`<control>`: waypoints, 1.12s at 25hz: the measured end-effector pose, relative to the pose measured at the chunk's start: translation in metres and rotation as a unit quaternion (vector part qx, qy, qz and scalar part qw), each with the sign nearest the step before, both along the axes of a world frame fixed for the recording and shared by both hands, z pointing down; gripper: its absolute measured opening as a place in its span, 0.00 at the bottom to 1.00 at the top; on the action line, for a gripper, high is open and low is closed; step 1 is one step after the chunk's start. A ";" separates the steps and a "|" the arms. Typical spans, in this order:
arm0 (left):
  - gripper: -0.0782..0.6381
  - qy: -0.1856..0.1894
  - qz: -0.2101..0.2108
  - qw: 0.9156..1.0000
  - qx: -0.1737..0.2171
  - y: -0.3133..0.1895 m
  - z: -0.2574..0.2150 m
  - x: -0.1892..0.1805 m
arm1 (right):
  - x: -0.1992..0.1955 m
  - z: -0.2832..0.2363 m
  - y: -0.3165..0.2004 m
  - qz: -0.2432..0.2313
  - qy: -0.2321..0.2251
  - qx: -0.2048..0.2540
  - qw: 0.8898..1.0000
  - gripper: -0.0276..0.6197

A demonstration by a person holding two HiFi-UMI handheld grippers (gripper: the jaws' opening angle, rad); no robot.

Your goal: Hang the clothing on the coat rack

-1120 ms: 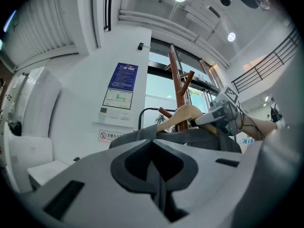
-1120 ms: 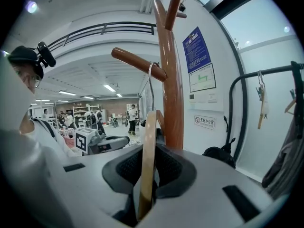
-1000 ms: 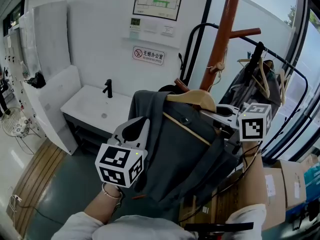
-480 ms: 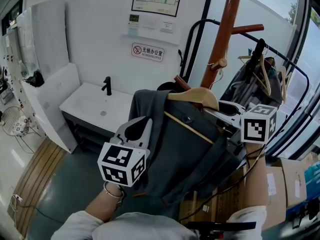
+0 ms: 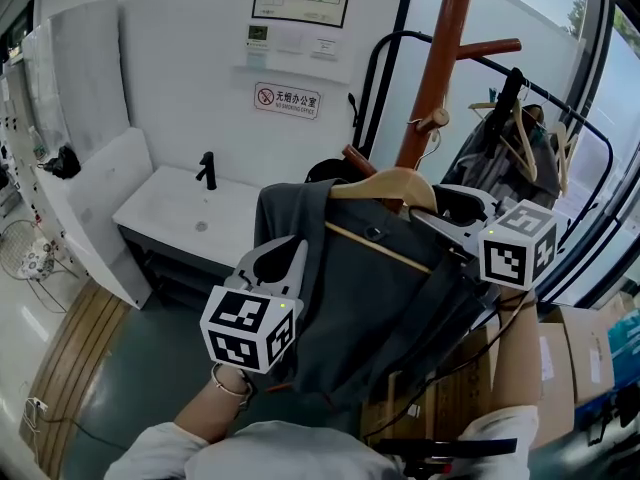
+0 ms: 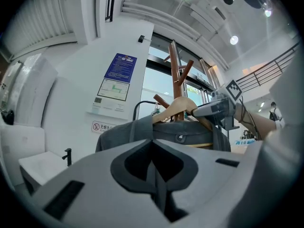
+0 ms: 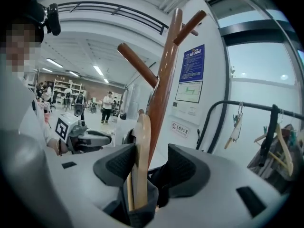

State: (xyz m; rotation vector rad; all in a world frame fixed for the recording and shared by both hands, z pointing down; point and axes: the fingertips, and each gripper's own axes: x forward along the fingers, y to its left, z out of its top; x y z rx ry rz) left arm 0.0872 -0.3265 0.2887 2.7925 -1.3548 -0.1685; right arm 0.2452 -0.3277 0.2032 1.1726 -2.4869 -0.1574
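While my right tongs [image 7: 149, 167] stand wide apart, having just been opening, the wooden hanger [image 5: 385, 183] sits on edge between their pads. It lies against one pad and clear of the other, so nothing is clamped there. My left tongs [image 5: 280, 253] are closed tight on a dark fold at the left edge of the grey jacket [image 5: 370, 298], and in their own view the pads meet with only a thin seam of cloth between. The jacket drapes over the hanger's shoulders and hangs down between my two hands, right in front of the brown wooden coat rack [image 5: 435, 68]. The hanger's top sits just beside a low peg [image 5: 358, 160] of the rack, but I cannot tell whether its hook is on it. Behind the rack stands a black clothes rail [image 5: 520, 118] with more hangers.
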 end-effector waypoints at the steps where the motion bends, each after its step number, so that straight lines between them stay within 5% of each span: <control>1: 0.12 0.002 0.001 1.000 -0.001 0.000 0.000 0.000 | 0.000 0.000 0.000 0.004 0.012 0.001 1.000 0.40; 16: 0.12 0.017 0.015 0.999 -0.024 -0.005 0.018 -0.004 | 0.002 -0.008 0.006 0.110 0.086 0.020 0.990 0.40; 23: 0.12 0.013 0.035 0.999 -0.028 -0.001 0.022 -0.004 | 0.013 -0.024 0.021 0.162 0.039 0.050 0.985 0.40; 28: 0.12 0.011 0.057 0.998 -0.033 0.001 0.024 -0.006 | 0.032 -0.032 0.037 0.244 -0.033 0.070 0.967 0.39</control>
